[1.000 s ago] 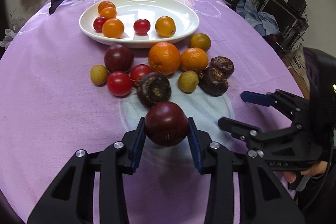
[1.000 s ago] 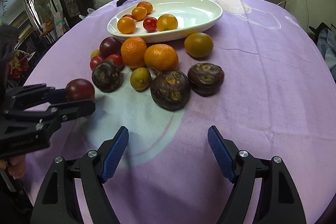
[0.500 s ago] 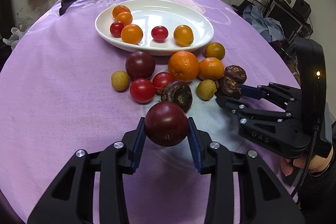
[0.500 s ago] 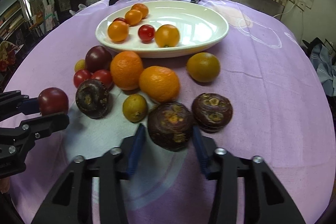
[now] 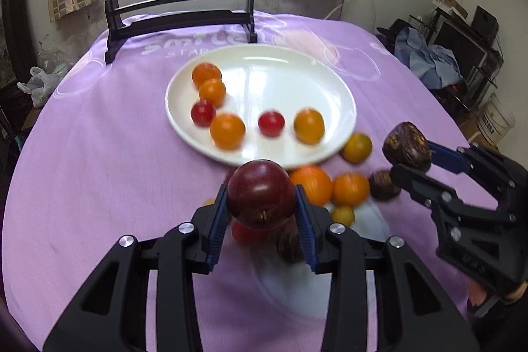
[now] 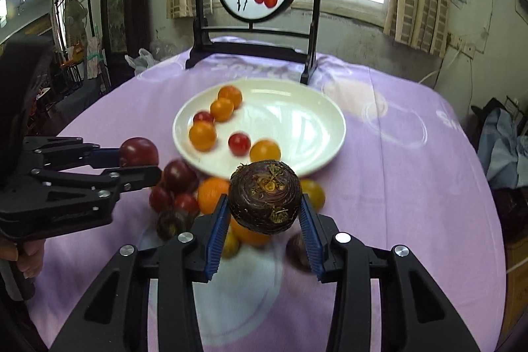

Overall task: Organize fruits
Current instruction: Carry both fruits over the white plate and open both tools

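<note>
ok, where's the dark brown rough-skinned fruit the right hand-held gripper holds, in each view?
Left wrist: right edge, mid-height, dark brown fruit at the right hand-held gripper tip.
Right wrist: centre, same fruit between the blue pads.
Shared landmark: white plate just beyond it.

The white plate (image 5: 343, 108) has bare room across its right half; six small fruits (image 5: 227, 131) crowd its left and lower part. Loose fruit (image 5: 349, 188) clutters the frame's lower centre.
</note>
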